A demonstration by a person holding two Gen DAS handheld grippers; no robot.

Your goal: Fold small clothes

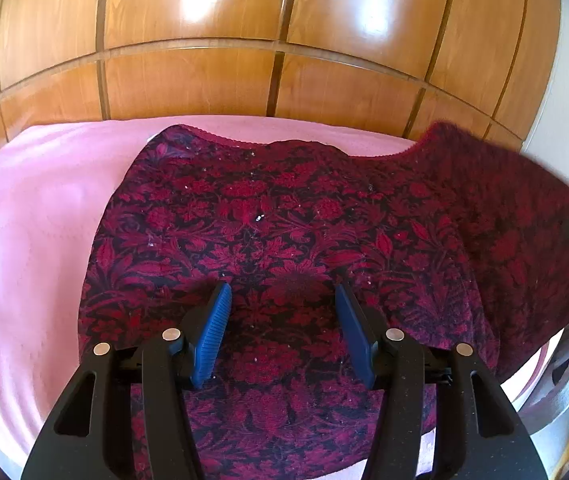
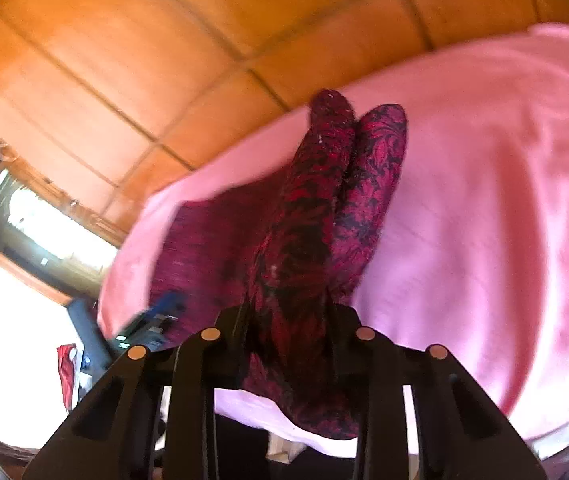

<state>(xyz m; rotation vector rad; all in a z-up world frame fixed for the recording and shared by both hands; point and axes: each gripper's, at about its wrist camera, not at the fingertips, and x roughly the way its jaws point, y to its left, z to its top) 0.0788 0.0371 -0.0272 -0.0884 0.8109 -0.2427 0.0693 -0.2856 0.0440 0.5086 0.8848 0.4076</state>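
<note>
A dark red and black floral knit garment point(image 1: 284, 216) lies spread on the pink bedspread point(image 1: 24, 220). My left gripper point(image 1: 282, 292) stands open over the garment's near middle, its blue pads point(image 1: 214, 336) wide apart with only flat cloth beneath. The garment's right part point(image 1: 504, 200) is raised off the bed and blurred. In the right wrist view my right gripper point(image 2: 288, 304) is shut on a bunched fold of the garment point(image 2: 324, 184), which stands up between the jaws and hides the fingertips. The left gripper point(image 2: 160, 312) shows blurred at lower left.
Glossy wooden wardrobe panels point(image 1: 244, 40) rise right behind the bed. The bed's edge point(image 1: 556, 380) falls away at lower right. A bright window point(image 2: 36, 232) and a red cloth item point(image 2: 66, 372) sit beyond the bed at left.
</note>
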